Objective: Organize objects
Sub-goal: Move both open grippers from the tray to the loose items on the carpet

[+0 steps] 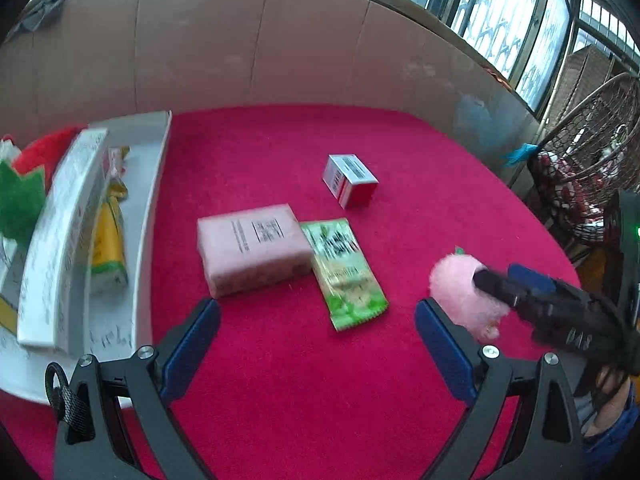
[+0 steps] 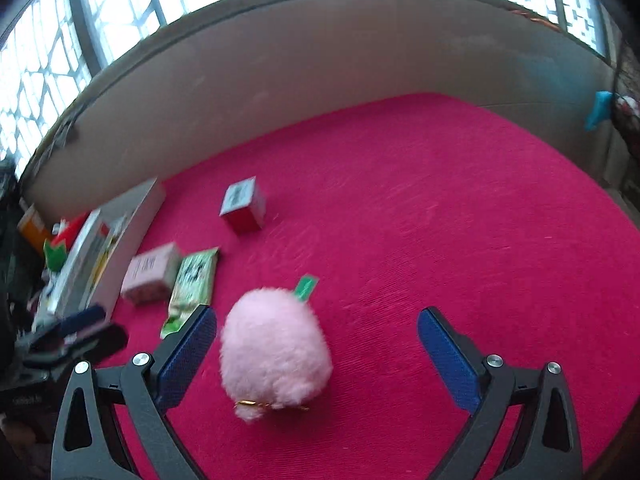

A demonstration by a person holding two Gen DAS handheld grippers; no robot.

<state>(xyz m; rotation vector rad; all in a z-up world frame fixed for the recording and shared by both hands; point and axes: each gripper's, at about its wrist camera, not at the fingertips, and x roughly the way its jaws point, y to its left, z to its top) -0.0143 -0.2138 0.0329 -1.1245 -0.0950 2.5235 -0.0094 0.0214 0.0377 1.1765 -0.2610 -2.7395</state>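
Observation:
A pink plush toy (image 2: 276,352) with a green tag lies on the red cloth (image 2: 440,220) between the fingers of my open right gripper (image 2: 318,320), nearer the left finger. In the left wrist view the right gripper (image 1: 496,274) reaches over the plush toy (image 1: 460,296). My left gripper (image 1: 316,320) is open and empty, low over the cloth. Ahead of it lie a pink box (image 1: 252,248), a green snack packet (image 1: 344,272) and a small red and white box (image 1: 350,180). A white tray (image 1: 156,184) stands at the left.
The tray holds a long white box (image 1: 60,240), a yellow packet (image 1: 108,248) and a red and green plush (image 1: 24,184). A cardboard wall (image 1: 280,40) stands behind the table. A wicker chair (image 1: 592,160) is at the right edge.

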